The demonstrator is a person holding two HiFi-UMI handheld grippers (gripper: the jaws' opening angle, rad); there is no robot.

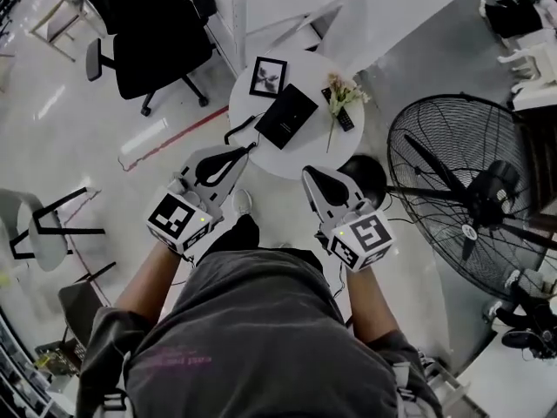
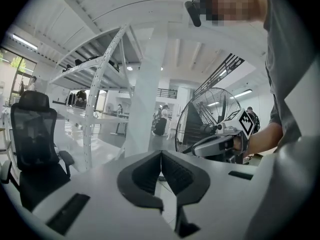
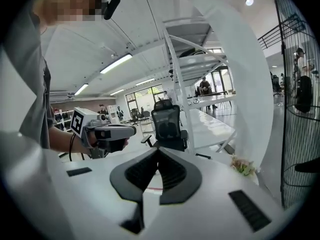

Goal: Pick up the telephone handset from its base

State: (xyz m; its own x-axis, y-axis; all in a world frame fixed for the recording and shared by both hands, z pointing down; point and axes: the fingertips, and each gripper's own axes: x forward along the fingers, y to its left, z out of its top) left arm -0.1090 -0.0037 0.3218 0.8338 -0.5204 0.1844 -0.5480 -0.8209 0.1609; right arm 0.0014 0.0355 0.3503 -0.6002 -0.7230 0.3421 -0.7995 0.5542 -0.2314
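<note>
Fan (image 1: pixel 470 190) cut off at right edge; small dark object (image 1: pixel 345 120) unidentifiable.

Your left gripper (image 1: pixel 248 149) and right gripper (image 1: pixel 306 174) are pale grey with black jaw pads and black-and-white square markers. The round table (image 1: pixel 283 159) is white; the office chair (image 1: pixel 152 33) and fan (image 1: pixel 474 190) are black; your shirt (image 1: pixel 261 338) is dark grey.

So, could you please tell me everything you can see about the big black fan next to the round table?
The fan is large and black, apparently metal. A round wire cage encloses dark blades and a hub with a small pale badge. The blades show sharply, so it is probably off. It stands right of the round white table, not touching it; its foot cannot be made out.
</note>
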